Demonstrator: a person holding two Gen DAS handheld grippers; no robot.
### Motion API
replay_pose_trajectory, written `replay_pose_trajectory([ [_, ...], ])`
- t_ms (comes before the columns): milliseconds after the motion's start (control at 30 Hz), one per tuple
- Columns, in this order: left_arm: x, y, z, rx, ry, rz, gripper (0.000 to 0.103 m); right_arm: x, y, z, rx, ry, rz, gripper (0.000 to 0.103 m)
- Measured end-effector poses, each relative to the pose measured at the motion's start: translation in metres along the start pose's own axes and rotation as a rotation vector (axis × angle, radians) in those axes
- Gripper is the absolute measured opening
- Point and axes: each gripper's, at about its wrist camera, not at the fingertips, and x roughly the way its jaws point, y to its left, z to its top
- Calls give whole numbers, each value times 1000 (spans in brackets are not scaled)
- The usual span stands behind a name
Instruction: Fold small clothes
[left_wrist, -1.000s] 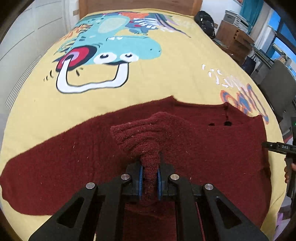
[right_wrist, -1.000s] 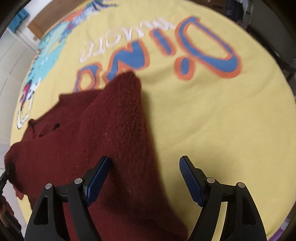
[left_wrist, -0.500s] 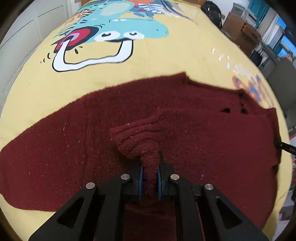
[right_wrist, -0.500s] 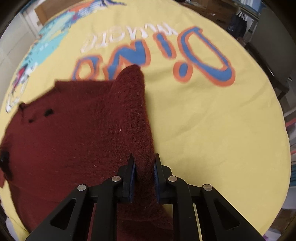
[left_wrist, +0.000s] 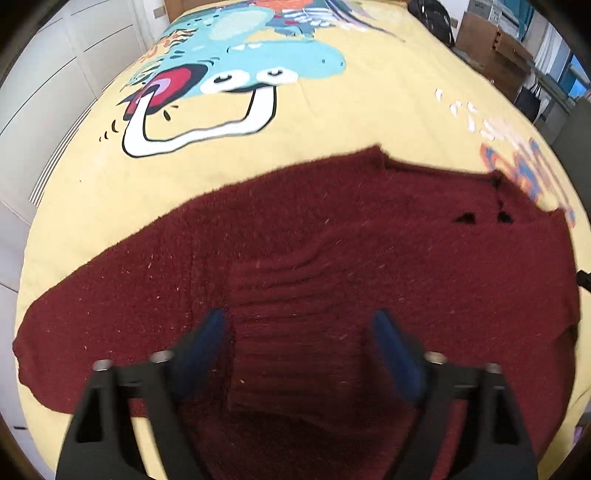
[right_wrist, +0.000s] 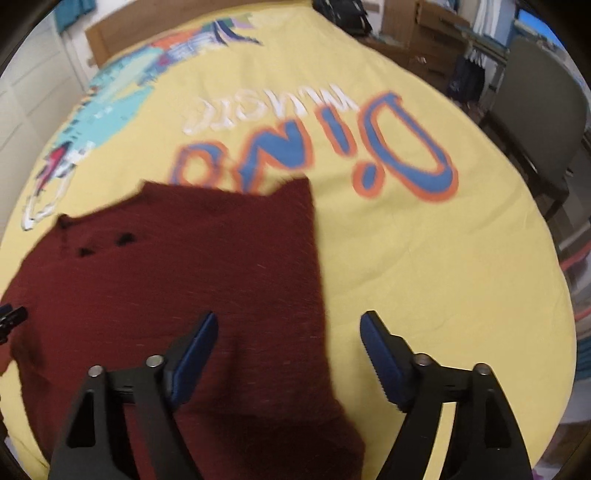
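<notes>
A dark red knitted sweater (left_wrist: 332, 258) lies spread on the yellow dinosaur bedspread (left_wrist: 332, 122). One sleeve is folded over its body, and the ribbed cuff (left_wrist: 291, 328) lies flat between the blue pads of my left gripper (left_wrist: 299, 332), whose jaws are opening and no longer press on it. In the right wrist view the same sweater (right_wrist: 177, 280) has its right side folded in. My right gripper (right_wrist: 288, 332) hangs above that folded edge, jaws opening, pads clear of the cloth.
Cardboard boxes and a dark bag (left_wrist: 432, 18) stand past the bed's far right side. A grey chair (right_wrist: 535, 110) stands at the right edge of the bed. White wardrobe doors (left_wrist: 44, 103) line the left side. The other gripper's tip (right_wrist: 11, 317) shows at the left.
Both grippers let go: the left released the pinched cuff, which now lies flat; the right closed on the sweater's edge half a second ago, then released it and rose.
</notes>
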Motion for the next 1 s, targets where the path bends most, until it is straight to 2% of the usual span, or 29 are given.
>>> replay_pose_trajectory([
  [67,-10,-5,1,5,-22,-15,97,-10,15,4,-29,-29,11,87],
  [167,-21,-16,6,17,-47,-52,99,-20,47,6,-82,-79,28,103],
  [333,-31,-43,4,76,-130,-78,102,-23,88,-1,-161,-106,41,103],
  [433,-22,-54,-3,77,-113,-98,102,-11,115,-17,-221,-101,42,103],
  [567,-4,-63,-22,77,-97,-83,102,18,134,-41,-268,-65,32,103],
  [767,28,-58,-44,92,-39,-13,102,55,115,-58,-238,-1,-17,103],
  [1000,32,-34,-57,64,-53,-4,102,53,68,-60,-153,-15,-22,102],
])
